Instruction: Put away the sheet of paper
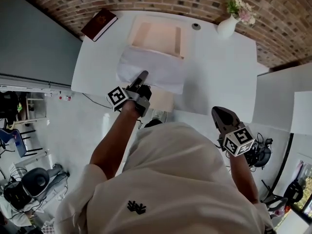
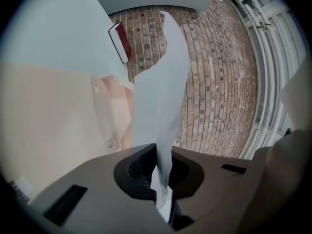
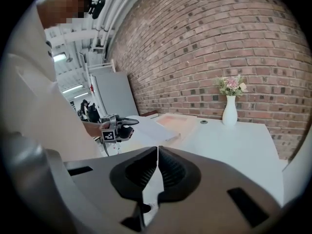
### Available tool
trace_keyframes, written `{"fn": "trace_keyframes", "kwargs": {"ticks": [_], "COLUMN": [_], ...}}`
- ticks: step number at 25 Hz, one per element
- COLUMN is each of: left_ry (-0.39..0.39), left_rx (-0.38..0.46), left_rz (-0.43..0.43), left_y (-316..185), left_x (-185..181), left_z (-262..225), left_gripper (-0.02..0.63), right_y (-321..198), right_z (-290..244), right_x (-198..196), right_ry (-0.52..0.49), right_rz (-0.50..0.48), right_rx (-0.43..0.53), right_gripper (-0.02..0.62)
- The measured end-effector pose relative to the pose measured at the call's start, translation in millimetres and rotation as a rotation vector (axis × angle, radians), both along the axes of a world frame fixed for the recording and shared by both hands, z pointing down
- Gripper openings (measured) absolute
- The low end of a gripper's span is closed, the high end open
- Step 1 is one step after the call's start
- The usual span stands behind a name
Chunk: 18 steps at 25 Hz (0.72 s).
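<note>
The white sheet of paper lies on the white table, partly over the front edge of a shallow peach tray. My left gripper is shut on the sheet's near edge. In the left gripper view the paper rises edge-on from between the closed jaws of the left gripper, with the tray beyond it. My right gripper hangs off the table's near right side, jaws together and nothing in them. From the right gripper I see the left gripper, the paper and the tray.
A dark red book lies at the table's far left corner. A white vase of flowers stands at the far right, with a small round fitting beside the tray. A brick wall runs behind the table. Chairs and gear stand on the floor at left.
</note>
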<state>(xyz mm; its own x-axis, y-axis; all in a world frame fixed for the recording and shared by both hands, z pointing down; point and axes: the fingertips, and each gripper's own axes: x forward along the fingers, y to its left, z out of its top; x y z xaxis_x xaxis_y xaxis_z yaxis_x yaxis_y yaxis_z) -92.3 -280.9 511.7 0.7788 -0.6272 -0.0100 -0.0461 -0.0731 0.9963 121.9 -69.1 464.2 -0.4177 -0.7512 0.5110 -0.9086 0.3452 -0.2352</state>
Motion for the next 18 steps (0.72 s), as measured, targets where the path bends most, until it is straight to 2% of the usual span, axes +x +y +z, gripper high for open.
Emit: {"fn": "trace_keyframes", "kwargs": {"ticks": [6, 13, 18], "left_ry": [-0.047, -0.051, -0.062], "left_rx": [-0.054, -0.151, -0.176], "left_rz": [0.019, 0.033, 0.044], "left_y": [-22, -30, -31], "left_x": [-8, -8, -12], "left_z": [46, 86, 98], "left_gripper": [0.023, 0.023, 0.023], "right_y": [-10, -14, -20], "right_z": [6, 13, 12], "right_x": [-1, -4, -11], "right_ry": [0.028, 0.048, 0.049], "right_rz": [0.054, 0.092, 0.111], "right_rx": [-0.037, -0.072, -0.082], "right_gripper": [0.032, 0.032, 0.032]}}
